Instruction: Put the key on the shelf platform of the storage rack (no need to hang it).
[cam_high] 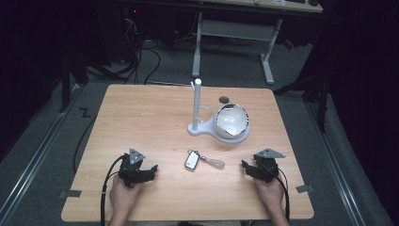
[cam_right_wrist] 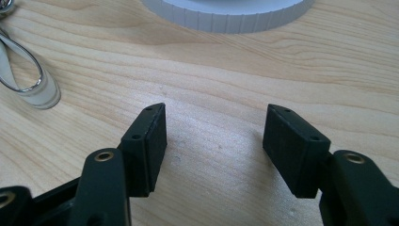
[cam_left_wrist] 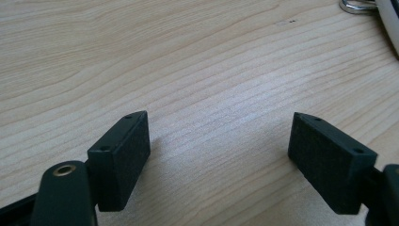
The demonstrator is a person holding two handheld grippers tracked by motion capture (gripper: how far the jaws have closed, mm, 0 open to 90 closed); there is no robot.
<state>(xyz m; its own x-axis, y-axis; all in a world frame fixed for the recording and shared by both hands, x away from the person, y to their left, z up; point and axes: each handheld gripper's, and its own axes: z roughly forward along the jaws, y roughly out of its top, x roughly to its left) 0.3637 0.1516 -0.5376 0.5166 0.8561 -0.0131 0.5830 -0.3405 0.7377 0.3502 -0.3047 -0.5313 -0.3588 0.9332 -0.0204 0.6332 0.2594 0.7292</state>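
Observation:
A white key fob [cam_high: 191,161] with a metal ring and a thin loop [cam_high: 214,163] lies on the wooden table [cam_high: 150,122], between my two grippers. To its left, my left gripper [cam_high: 152,171] rests on the table with its jaws wide open and nothing between them. It points at the fob, whose edge [cam_left_wrist: 391,23] and ring [cam_left_wrist: 356,5] show at the top right of the left gripper view, beyond the left gripper [cam_left_wrist: 219,117]. To the fob's right, my right gripper [cam_high: 245,168] stands open and empty too. The right gripper [cam_right_wrist: 215,109] has the loop [cam_right_wrist: 29,80] at its left.
A white stand with an upright pole [cam_high: 197,101] and a round ribbed base [cam_right_wrist: 226,16] sits behind the fob, and a shiny round bowl [cam_high: 231,120] stands on it. A small dark disc [cam_high: 224,99] lies near the table's far edge.

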